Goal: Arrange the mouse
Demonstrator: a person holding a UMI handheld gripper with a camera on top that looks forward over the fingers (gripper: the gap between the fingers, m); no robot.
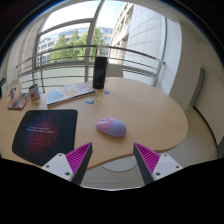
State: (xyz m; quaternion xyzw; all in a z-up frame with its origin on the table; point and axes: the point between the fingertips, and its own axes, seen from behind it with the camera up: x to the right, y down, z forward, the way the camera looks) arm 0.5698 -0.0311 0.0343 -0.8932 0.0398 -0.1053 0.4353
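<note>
1. Looking out along my tongs point(112, 160), I see my two fingers wide apart. Nothing is between them. Each finger has a pink pad point(78, 158) on its inner side.
2. The mouse point(111, 126) is light purple. It sits on the wooden table point(150, 115), just ahead of my fingers and about in the middle of the gap between them. My fingers do not touch it.
3. A dark mouse mat point(45, 133) with a red dotted swirl lies flat on the table, just beside the mouse, on its left. The mouse is on the bare wood, not on the mat.
4. Far beyond the mouse, near the back edge of the table, stands a tall black box point(100, 70) like a speaker. It stands upright.
5. Some flat papers point(68, 94) lie to the left of the black box. A few small things point(22, 96) stand further left, too small for me to tell what they are.
6. Behind the table there is a metal railing point(130, 62), big windows, and buildings and green trees point(70, 45) outside.
</note>
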